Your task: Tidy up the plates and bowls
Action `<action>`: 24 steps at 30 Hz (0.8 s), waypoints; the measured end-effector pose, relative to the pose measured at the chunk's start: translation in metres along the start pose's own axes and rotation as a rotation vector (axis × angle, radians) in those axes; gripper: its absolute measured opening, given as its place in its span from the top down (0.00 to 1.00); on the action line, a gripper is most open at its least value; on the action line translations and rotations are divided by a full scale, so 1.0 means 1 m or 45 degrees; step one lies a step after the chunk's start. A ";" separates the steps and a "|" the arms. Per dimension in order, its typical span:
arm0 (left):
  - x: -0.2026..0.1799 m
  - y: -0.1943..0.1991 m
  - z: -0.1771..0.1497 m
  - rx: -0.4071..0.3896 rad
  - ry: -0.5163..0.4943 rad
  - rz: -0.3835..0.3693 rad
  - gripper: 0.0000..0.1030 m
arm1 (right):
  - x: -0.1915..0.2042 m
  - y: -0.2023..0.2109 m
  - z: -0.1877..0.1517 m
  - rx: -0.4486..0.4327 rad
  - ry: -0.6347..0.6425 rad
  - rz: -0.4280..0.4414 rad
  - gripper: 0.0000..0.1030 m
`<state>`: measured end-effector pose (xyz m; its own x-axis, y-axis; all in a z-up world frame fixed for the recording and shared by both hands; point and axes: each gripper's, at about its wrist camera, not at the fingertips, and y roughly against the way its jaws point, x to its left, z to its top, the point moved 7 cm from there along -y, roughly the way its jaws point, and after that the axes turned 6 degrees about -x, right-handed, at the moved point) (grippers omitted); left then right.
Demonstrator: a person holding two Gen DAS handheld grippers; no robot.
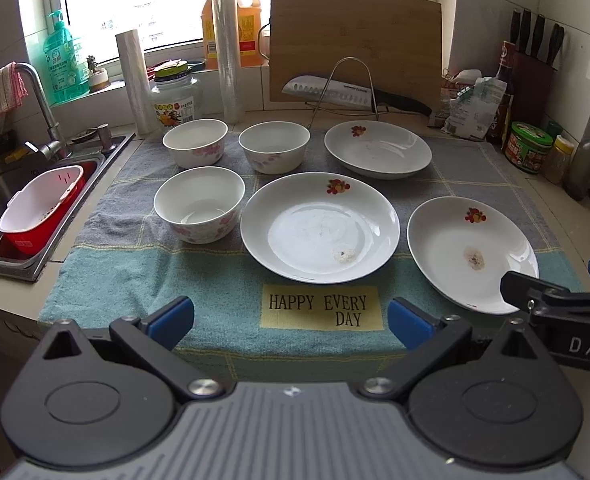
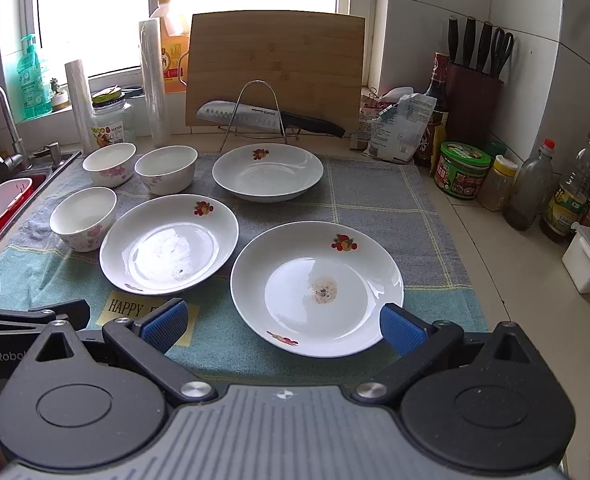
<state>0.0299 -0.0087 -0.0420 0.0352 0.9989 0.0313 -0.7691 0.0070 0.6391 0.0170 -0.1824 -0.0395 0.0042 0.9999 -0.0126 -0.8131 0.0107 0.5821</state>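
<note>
Three white plates with fruit prints lie on a checked cloth [image 1: 135, 272]: a middle plate [image 1: 319, 228] [image 2: 169, 244], a right plate [image 1: 471, 252] [image 2: 317, 286] with a brown stain, and a far plate [image 1: 377, 148] [image 2: 267, 172]. Three white floral bowls stand at the left: near bowl [image 1: 199, 204] [image 2: 83, 218], far-left bowl [image 1: 195, 142] [image 2: 109, 164], far-middle bowl [image 1: 274, 146] [image 2: 166, 169]. My left gripper [image 1: 291, 318] is open and empty over the cloth's front edge. My right gripper [image 2: 283, 322] is open and empty, its fingers either side of the right plate's near rim.
A sink [image 1: 35, 208] with a red and white basket is at the left. A cutting board [image 1: 355, 44], a knife on a wire rack [image 1: 347, 92], jars, bottles [image 2: 531, 188] and a knife block [image 2: 471, 96] line the back and right.
</note>
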 end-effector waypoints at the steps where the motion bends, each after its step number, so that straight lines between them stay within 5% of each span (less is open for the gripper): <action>1: -0.001 0.000 0.000 -0.003 -0.001 -0.004 0.01 | -0.001 0.000 -0.001 -0.004 0.000 0.004 0.00; 24: -0.020 -0.021 -0.011 -0.010 -0.004 -0.148 0.01 | -0.052 -0.056 -0.057 0.014 0.007 0.068 0.00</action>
<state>0.0382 -0.0287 -0.0649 0.1263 0.9912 -0.0400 -0.7645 0.1229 0.6328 0.0288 -0.2359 -0.1176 -0.0425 0.9990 0.0144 -0.8057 -0.0428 0.5908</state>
